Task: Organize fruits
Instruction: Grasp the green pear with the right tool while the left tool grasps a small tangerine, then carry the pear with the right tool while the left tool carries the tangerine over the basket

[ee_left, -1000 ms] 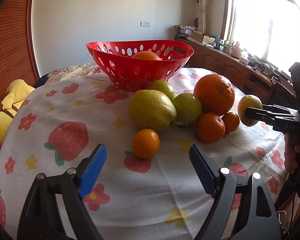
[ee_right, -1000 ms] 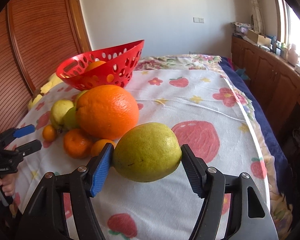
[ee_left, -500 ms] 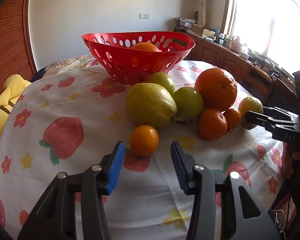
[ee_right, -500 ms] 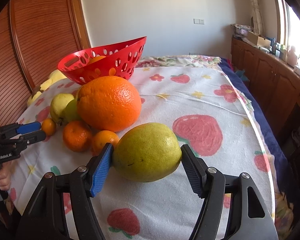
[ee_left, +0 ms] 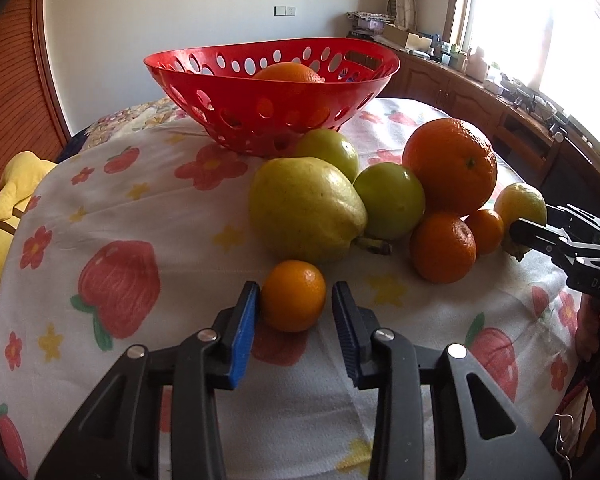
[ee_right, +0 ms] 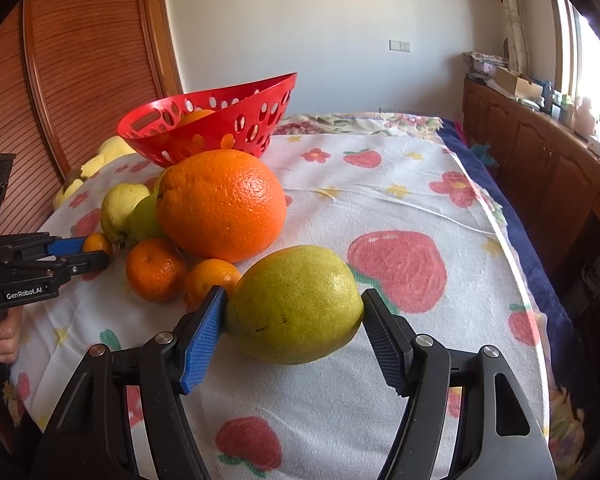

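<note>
A red perforated basket stands at the back of the table with an orange inside; it also shows in the right wrist view. My left gripper has its jaws close around a small tangerine on the cloth, the left pad touching it, a small gap at the right pad. My right gripper is shut on a yellow-green pear resting low on the cloth. A large orange, two tangerines, green fruits and a big yellow pear cluster between.
The round table has a flower-and-strawberry cloth. A yellow plush toy lies at the left edge. Wooden cabinets run along the window side. A wooden panel stands behind the basket.
My left gripper moved forward to the small tangerine and narrowed its jaws around it. My right gripper kept its hold on the pear and shifted slightly.
</note>
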Motion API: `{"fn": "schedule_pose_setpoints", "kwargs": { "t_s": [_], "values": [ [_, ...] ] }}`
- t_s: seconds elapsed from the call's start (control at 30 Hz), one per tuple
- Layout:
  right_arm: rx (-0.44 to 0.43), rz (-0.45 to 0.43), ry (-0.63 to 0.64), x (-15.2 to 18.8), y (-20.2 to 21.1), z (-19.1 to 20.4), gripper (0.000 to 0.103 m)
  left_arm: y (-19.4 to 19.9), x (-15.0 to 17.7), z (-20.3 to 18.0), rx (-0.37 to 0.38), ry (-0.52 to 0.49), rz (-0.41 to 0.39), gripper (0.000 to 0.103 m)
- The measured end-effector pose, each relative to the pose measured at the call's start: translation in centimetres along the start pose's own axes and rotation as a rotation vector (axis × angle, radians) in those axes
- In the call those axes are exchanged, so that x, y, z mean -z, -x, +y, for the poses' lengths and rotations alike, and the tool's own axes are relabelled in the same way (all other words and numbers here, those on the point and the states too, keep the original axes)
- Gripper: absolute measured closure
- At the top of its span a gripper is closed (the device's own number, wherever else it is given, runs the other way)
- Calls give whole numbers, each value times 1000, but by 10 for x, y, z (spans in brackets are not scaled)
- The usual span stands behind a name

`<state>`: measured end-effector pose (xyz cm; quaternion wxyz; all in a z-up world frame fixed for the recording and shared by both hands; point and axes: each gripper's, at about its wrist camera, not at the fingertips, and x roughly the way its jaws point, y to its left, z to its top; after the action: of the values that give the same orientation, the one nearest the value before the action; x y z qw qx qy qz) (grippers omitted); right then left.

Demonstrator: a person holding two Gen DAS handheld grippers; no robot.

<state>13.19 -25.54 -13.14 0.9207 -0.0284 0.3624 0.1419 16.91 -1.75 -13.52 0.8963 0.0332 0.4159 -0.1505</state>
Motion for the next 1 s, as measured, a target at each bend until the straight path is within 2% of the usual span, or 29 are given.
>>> {"fn": "schedule_pose_setpoints", "kwargs": {
  "t_s": [0.23,0.53,0.83,1.0],
  "values": [
    [0,1,0,0,0,1,33,6,4,3,0,2,-12,72],
    [-3,4,2,1,0,1,33,37,2,9,-1,33,-91,72],
    [-11,-8,-28,-2,9,-10,33,58,-24,7,11,7,-160,72],
    [-16,-32,-20,-18,20,-19,33,62,-48,8,8,-6,-194,72]
  ]
}}
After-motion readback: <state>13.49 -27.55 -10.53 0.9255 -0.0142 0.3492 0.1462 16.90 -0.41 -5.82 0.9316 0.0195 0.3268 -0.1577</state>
